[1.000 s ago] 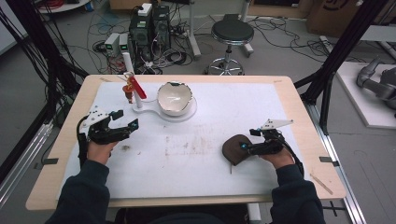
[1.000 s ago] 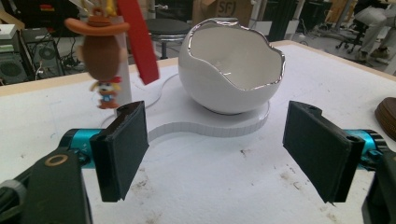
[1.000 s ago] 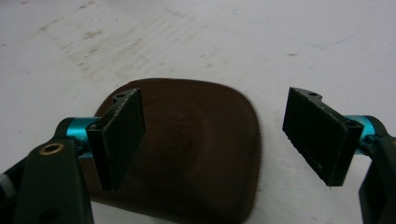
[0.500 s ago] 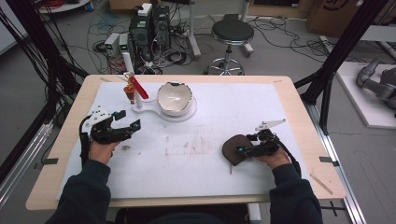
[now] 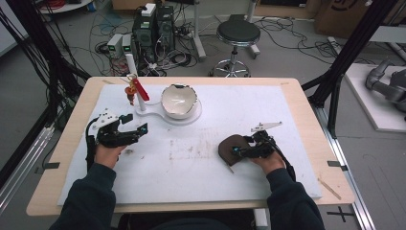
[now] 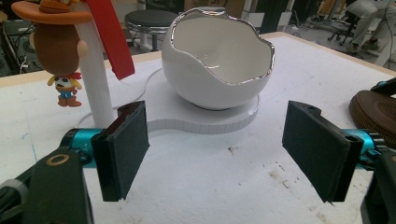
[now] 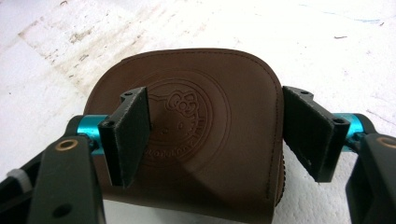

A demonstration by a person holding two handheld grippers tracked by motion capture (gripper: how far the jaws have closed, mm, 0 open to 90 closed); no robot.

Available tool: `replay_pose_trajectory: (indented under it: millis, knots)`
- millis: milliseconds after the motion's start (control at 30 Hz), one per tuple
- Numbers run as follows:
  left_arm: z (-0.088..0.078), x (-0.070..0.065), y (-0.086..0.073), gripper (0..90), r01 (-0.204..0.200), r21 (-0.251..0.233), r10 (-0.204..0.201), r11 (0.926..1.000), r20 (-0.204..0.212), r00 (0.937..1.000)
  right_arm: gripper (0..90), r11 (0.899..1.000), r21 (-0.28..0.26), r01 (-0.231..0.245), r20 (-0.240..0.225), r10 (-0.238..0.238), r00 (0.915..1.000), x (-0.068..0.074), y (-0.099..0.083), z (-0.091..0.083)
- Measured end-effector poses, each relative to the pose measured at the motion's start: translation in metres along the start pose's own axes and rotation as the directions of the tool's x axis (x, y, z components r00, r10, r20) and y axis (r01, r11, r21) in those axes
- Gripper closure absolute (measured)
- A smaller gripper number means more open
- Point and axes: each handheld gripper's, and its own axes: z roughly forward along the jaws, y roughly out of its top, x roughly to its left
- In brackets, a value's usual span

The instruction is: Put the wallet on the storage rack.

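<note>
A brown leather pouch (image 5: 229, 147) with an embossed cat face lies flat on the white mat at the right. My right gripper (image 5: 238, 152) reaches over it from the right. In the right gripper view the pouch (image 7: 210, 140) lies under and between the jaws: the left pad overlaps its top and the right pad stands at its stitched edge. The right gripper (image 7: 217, 121) has just been closing but is still open, with no pad pressing. My left gripper (image 5: 139, 125) hovers open at the left with nothing between its pads (image 6: 123, 149).
A white eggshell-shaped bowl (image 5: 178, 100) with a silver rim sits on a white base (image 6: 205, 119) at the back. Beside it stands a white post (image 6: 95, 79) with a red strip (image 6: 112, 37) and a small cowboy figure (image 6: 60, 51). Brown smudges mark the mat (image 5: 191, 148).
My right hand has slid left, bringing its jaws over the brown pouch, and the jaws have narrowed slightly. The left hand and everything else have stayed put.
</note>
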Motion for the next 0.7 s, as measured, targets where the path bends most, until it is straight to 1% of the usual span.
replay_pose_trajectory:
  millis: [33, 100, 133, 200, 300, 367, 400, 433, 500, 567, 633, 700]
  knots:
    - [0.000, 0.000, 0.000, 22.6, -0.001, 0.004, 0.001, 1.0000, 0.000, 1.0000, 27.8, 1.000, 0.001, -0.003, 0.003, 0.003, 1.0000, 0.001, 0.000, -0.001]
    - [0.000, -0.001, 0.000, 22.7, 0.000, 0.004, 0.000, 1.0000, 0.001, 1.0000, 30.3, 1.000, -0.011, 0.008, 0.007, -0.008, 0.9999, 0.002, 0.001, -0.001]
    - [0.000, -0.001, 0.000, 22.7, 0.001, 0.003, -0.001, 1.0000, 0.002, 1.0000, 33.4, 1.000, -0.021, 0.023, 0.011, -0.023, 0.9997, 0.003, 0.002, -0.002]
    - [0.000, -0.001, 0.000, 23.0, -0.003, 0.005, 0.003, 1.0000, 0.004, 1.0000, 42.6, 0.998, -0.049, 0.048, 0.010, -0.047, 0.9988, 0.003, 0.003, -0.005]
    - [0.002, -0.003, 0.000, 23.4, 0.000, 0.009, 0.000, 1.0000, 0.015, 0.9999, 48.5, 0.995, -0.063, 0.072, 0.001, -0.073, 0.9974, 0.003, 0.004, -0.009]
    - [0.003, -0.007, 0.000, 23.9, 0.000, 0.010, 0.000, 0.9999, 0.029, 0.9996, 54.0, 0.992, -0.087, 0.096, 0.000, -0.096, 0.9954, 0.003, 0.004, -0.014]
    - [0.005, -0.009, 0.000, 24.6, 0.001, 0.010, -0.001, 1.0000, 0.044, 0.9990, 56.9, 0.989, -0.100, 0.111, 0.000, -0.112, 0.9938, 0.003, 0.004, -0.016]
    - [0.006, -0.011, 0.001, 26.3, 0.001, 0.013, -0.002, 0.9999, 0.060, 0.9982, 57.5, 0.986, -0.107, 0.128, -0.004, -0.129, 0.9916, 0.004, 0.004, -0.018]
    - [0.011, -0.017, 0.001, 29.4, 0.004, 0.024, -0.006, 0.9997, 0.103, 0.9947, 58.1, 0.983, -0.107, 0.151, -0.014, -0.153, 0.9881, 0.005, 0.004, -0.018]
    - [0.018, -0.025, 0.001, 29.7, 0.005, 0.041, -0.011, 0.9992, 0.143, 0.9897, 58.7, 0.980, -0.108, 0.169, -0.023, -0.173, 0.9847, 0.007, 0.005, -0.017]
    - [0.028, -0.034, 0.000, 29.7, 0.009, 0.065, -0.021, 0.9979, 0.188, 0.9819, 62.9, 0.974, -0.108, 0.200, -0.035, -0.204, 0.9783, 0.010, 0.005, -0.016]
    - [0.038, -0.045, -0.001, 29.7, 0.002, 0.095, -0.025, 0.9955, 0.235, 0.9716, 64.7, 0.965, -0.094, 0.245, -0.031, -0.249, 0.9680, 0.016, 0.005, -0.012]
